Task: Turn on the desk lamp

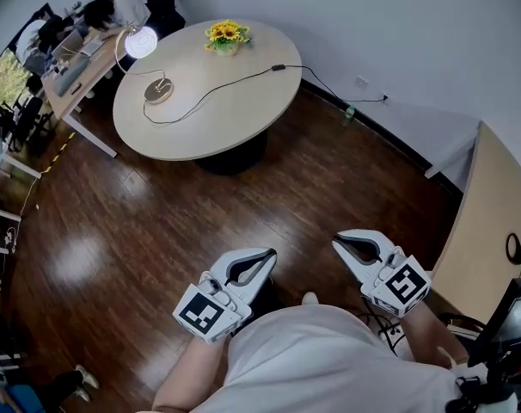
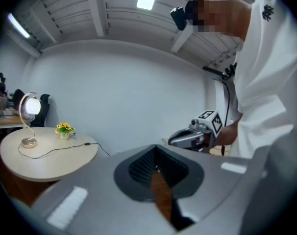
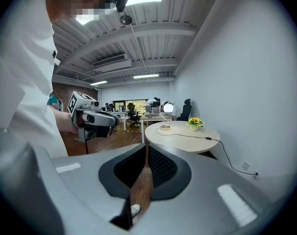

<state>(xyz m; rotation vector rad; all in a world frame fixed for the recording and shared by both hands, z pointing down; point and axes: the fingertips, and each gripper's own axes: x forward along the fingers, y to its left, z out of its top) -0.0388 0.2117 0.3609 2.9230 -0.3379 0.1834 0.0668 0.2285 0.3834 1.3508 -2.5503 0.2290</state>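
Head view | desk lamp (image 1: 141, 41) glowing on far worktop (image 1: 235, 101) | left gripper (image 1: 265, 258), right gripper (image 1: 340, 241) hanging empty, jaws pressed together | pressing its switch now is likely dousing it

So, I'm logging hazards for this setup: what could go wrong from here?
1. The desk lamp already glows, so toggling it again would probably turn it off.
2. Its cable trails across the round table and drops over the edge toward the wall. A foot passing there could snag it and drag the lamp.
3. The flower pot stands close to the cable, so a tug might tip it.
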